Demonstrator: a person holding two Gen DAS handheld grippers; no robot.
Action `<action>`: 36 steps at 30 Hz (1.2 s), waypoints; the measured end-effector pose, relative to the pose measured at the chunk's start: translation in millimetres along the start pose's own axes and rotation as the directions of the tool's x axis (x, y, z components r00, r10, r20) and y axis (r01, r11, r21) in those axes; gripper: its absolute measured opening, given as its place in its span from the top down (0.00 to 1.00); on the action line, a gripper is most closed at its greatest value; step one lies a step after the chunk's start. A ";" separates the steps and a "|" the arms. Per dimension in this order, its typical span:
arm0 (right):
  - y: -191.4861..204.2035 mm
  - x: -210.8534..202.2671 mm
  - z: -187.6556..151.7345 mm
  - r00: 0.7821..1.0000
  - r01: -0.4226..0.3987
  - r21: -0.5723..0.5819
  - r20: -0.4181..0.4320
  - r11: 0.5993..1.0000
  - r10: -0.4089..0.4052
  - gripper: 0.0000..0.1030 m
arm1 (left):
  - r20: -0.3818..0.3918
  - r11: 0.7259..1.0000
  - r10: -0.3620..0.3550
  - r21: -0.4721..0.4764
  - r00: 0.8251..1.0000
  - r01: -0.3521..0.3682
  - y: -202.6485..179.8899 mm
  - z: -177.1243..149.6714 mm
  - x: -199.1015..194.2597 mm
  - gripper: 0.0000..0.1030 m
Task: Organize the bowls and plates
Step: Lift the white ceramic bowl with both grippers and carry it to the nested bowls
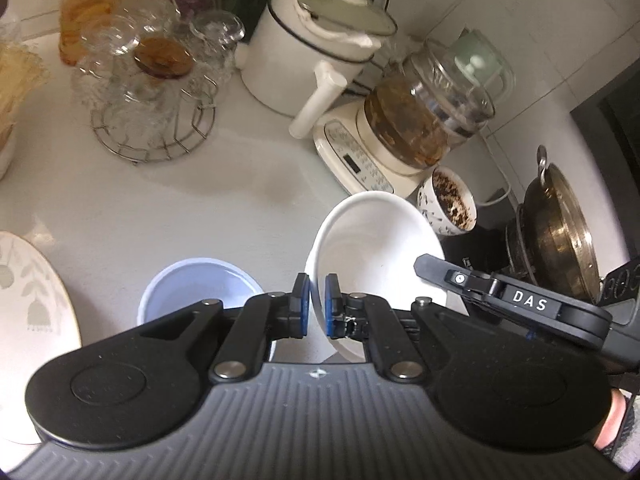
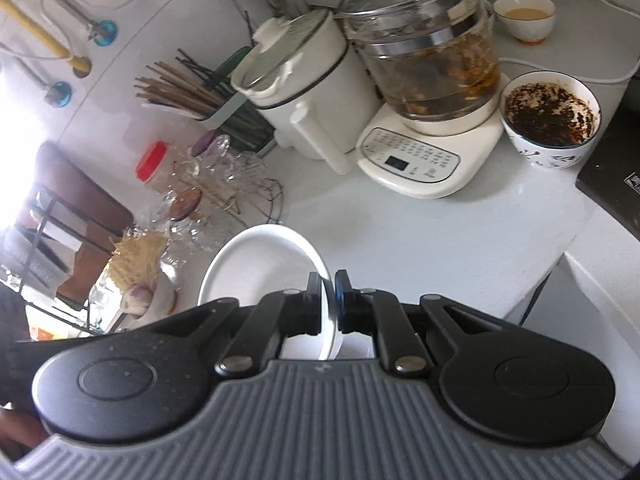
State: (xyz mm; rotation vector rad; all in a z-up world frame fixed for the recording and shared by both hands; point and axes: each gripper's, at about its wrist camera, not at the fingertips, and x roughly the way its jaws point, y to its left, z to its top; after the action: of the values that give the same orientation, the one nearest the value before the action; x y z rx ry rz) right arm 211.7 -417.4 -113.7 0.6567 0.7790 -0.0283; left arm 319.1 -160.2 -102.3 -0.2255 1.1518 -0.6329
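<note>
My left gripper (image 1: 317, 305) is shut on the near-left rim of a white bowl (image 1: 376, 248), held tilted above the white counter. My right gripper (image 2: 328, 300) is shut on the right rim of the same white bowl (image 2: 260, 264); its body (image 1: 520, 300) shows at the bowl's right in the left wrist view. A pale blue bowl (image 1: 200, 288) sits on the counter left of the white bowl. A white plate with a leaf pattern (image 1: 28, 304) lies at the far left.
A white electric pot (image 1: 316, 52), a glass kettle on a white base (image 1: 416, 128), a dirty patterned bowl (image 1: 452, 204), a rack of glass cups (image 1: 156, 88) and a metal wok (image 1: 560, 236) stand behind. The counter edge (image 2: 532, 292) runs at the right.
</note>
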 end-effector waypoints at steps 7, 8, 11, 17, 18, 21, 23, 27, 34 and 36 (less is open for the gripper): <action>19.3 5.6 -10.5 1.000 -0.017 -0.032 -0.008 0.999 0.017 0.91 | 0.050 0.999 0.005 -0.051 0.999 -0.002 18.8 -9.3 -21.3 0.93; 21.7 6.5 -11.6 1.000 -0.018 -0.038 -0.011 0.999 0.018 0.91 | 0.052 0.998 0.003 -0.060 0.999 0.000 22.0 -11.0 -23.4 0.94; 28.6 10.4 -14.0 0.999 -0.032 -0.055 -0.028 0.998 0.031 0.91 | 0.066 0.997 0.015 -0.082 0.998 -0.010 29.5 -16.3 -29.2 0.93; 39.9 23.2 -17.9 0.997 -0.042 -0.102 -0.072 0.994 0.035 0.91 | 0.091 0.990 0.046 -0.140 0.995 -0.033 43.4 -29.5 -33.8 0.93; 41.0 25.8 -18.7 0.996 -0.042 -0.108 -0.083 0.993 0.033 0.91 | 0.091 0.988 0.049 -0.150 0.995 -0.035 45.8 -32.1 -33.8 0.93; 43.5 34.2 -22.2 0.992 -0.048 -0.122 -0.118 0.991 0.034 0.91 | 0.087 0.982 0.066 -0.180 0.994 -0.050 53.2 -38.6 -33.1 0.93; 45.6 39.4 -24.6 0.989 -0.068 -0.132 -0.139 0.989 0.049 0.91 | 0.092 0.980 0.090 -0.186 0.992 -0.071 57.9 -42.0 -32.7 0.93; 50.6 48.2 -29.4 0.983 -0.073 -0.155 -0.176 0.985 0.045 0.89 | 0.084 0.975 0.125 -0.194 0.989 -0.106 65.5 -46.8 -30.2 0.93; 53.3 65.5 -38.5 0.973 -0.051 -0.176 -0.229 0.983 0.010 0.89 | 0.046 0.963 0.161 -0.225 0.986 -0.147 79.2 -61.9 -18.4 0.93; 53.9 69.1 -41.0 0.971 -0.047 -0.174 -0.241 0.984 0.004 0.89 | 0.039 0.959 0.170 -0.238 0.985 -0.156 83.3 -65.5 -14.7 0.93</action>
State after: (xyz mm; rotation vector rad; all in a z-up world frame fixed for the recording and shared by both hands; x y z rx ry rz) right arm 249.1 -336.7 -151.7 0.5038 0.9935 0.1456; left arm 285.4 -74.8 -157.4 -0.3446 1.1741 -0.3418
